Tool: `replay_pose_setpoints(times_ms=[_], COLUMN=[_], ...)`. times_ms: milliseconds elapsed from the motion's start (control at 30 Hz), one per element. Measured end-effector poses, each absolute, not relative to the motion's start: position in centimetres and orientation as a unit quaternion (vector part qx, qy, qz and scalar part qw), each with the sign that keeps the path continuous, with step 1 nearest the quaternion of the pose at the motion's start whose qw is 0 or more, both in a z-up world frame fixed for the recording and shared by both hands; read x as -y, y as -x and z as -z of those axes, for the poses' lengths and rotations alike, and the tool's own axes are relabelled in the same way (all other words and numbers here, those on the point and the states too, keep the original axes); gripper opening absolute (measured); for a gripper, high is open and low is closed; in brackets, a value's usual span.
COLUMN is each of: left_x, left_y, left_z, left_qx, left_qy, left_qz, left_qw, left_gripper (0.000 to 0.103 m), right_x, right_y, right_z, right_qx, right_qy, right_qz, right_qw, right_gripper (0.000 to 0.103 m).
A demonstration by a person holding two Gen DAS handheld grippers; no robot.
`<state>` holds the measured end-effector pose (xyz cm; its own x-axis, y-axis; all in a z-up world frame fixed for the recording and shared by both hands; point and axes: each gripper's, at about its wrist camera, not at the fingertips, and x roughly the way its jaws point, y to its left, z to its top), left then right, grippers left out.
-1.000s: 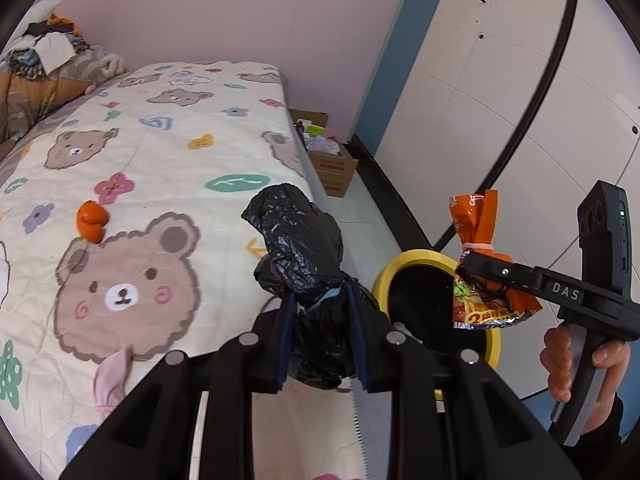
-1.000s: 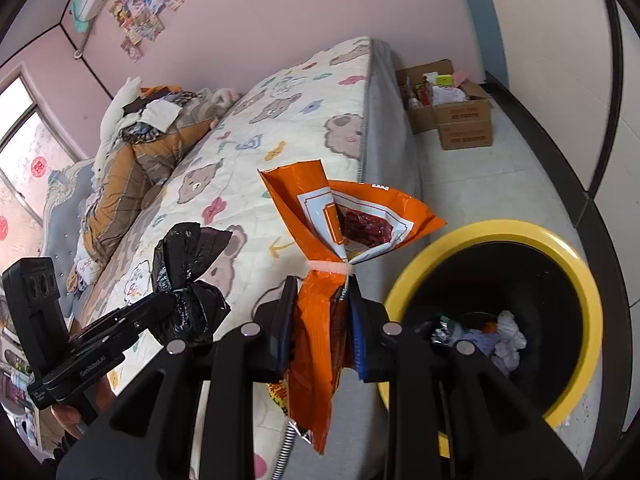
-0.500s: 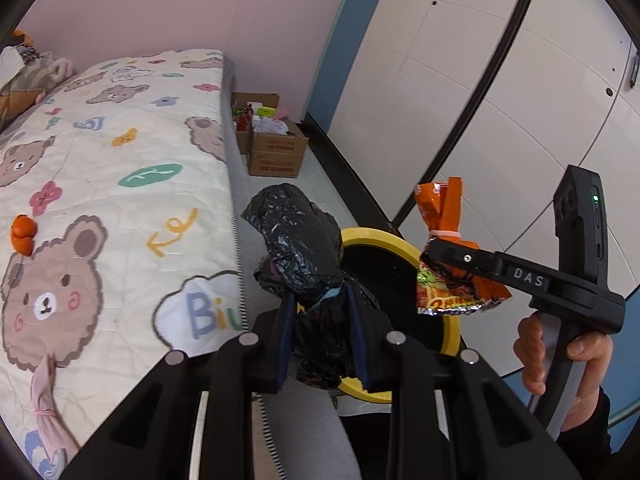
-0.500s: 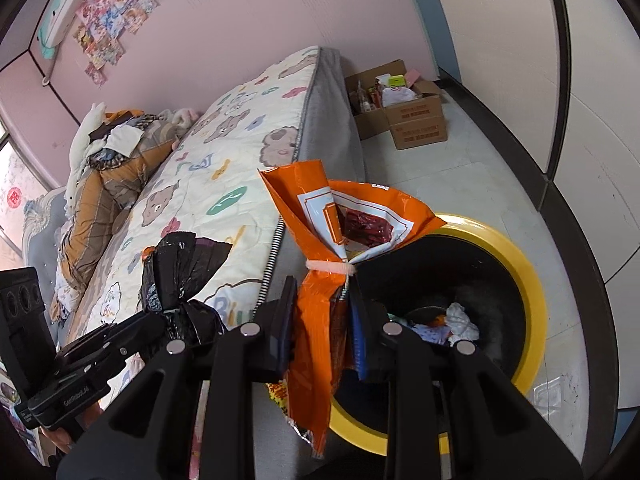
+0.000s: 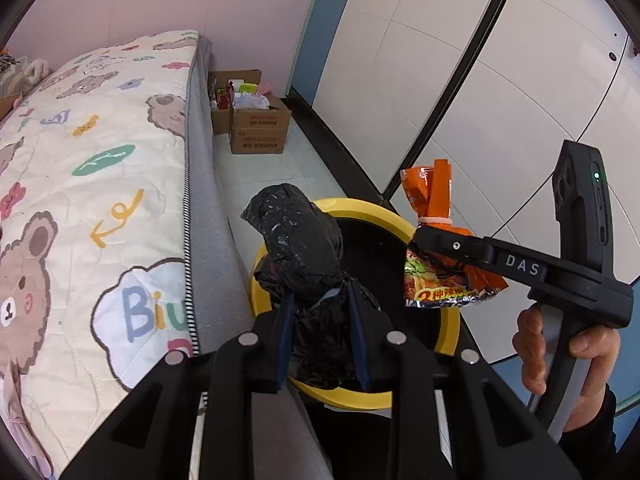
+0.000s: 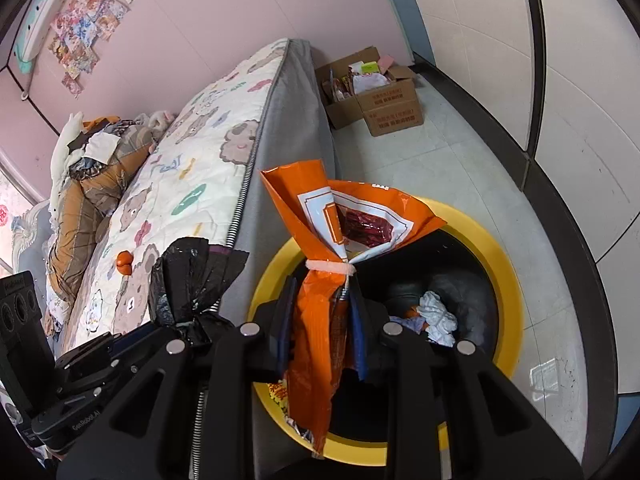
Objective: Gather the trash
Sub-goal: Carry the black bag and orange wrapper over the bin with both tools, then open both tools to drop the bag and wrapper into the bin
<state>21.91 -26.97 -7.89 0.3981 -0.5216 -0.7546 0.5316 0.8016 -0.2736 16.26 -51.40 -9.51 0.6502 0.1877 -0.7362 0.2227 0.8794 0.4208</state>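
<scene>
The left gripper (image 5: 320,332) is pinching a crumpled, glossy black plastic bag (image 5: 300,248) at lower centre of its view, its jaws pressing on the bag's waist. The right gripper (image 6: 320,334) is pinching an orange snack packet (image 6: 340,232), tied with a pale band, at centre frame over the yellow-rimmed bin (image 6: 508,280) beside the bed (image 6: 208,168).
</scene>
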Motion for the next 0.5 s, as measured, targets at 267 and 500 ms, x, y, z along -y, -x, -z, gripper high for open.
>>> replay_pose_setpoints(times_ms=[267, 500], left_x=[28.9, 29.9], left_y=[-22.9, -23.8], left_z=[9.7, 10.8], left_qx=[-0.464, -0.474], left_qy=[-0.013, -0.019], left_qz=[0.318, 0.321], left_qw=[0.827, 0.82], left_gripper=[0.025, 0.026], right_x=[52.4, 53.4], right_y=[-16.9, -17.6], right_z=[11.2, 12.7], right_qx=[-0.433, -0.442], right_qy=[-0.249, -0.259], right_qz=[0.025, 0.041], right_qw=[0.866, 0.858], right_gripper=[0.024, 0.029])
